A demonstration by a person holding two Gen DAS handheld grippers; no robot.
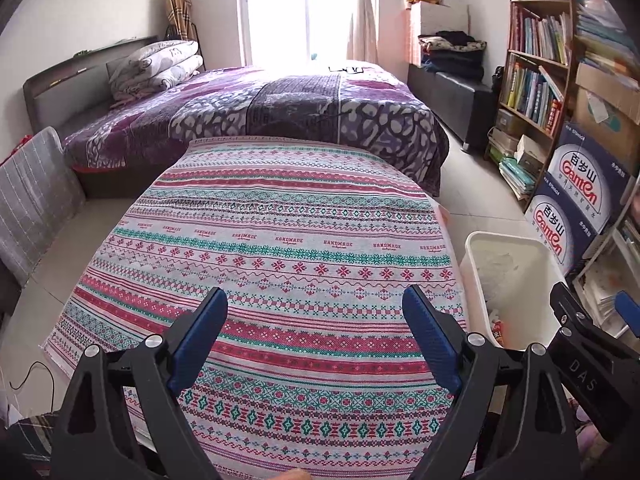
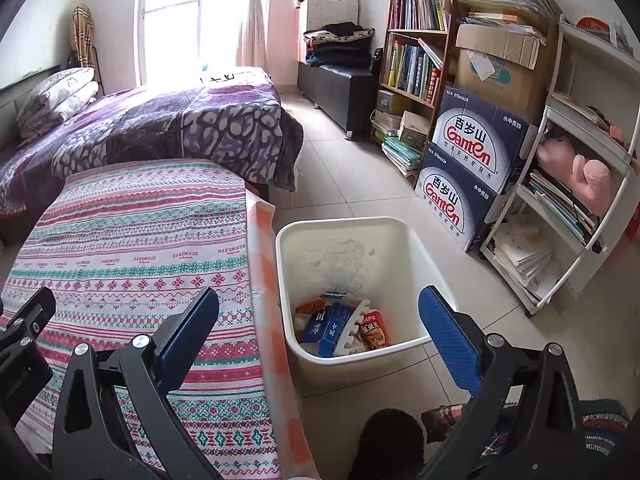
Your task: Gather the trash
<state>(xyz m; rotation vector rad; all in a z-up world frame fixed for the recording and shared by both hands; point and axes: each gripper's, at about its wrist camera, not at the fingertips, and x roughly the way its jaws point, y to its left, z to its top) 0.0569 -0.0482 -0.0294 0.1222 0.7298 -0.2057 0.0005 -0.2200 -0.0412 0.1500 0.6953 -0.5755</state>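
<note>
A white trash bin stands on the floor right of the table. It holds several pieces of trash: a blue box, a white comb-like piece and a red snack packet. My right gripper is open and empty, above the bin's near rim. My left gripper is open and empty above the patterned tablecloth. The bin also shows in the left wrist view, at the right. The right gripper's body shows there too. No loose trash shows on the cloth.
A bed with a purple blanket lies beyond the table. Bookshelves, stacked water cartons and a white rack line the right wall. A grey chair stands at the left. Tiled floor runs between bed and shelves.
</note>
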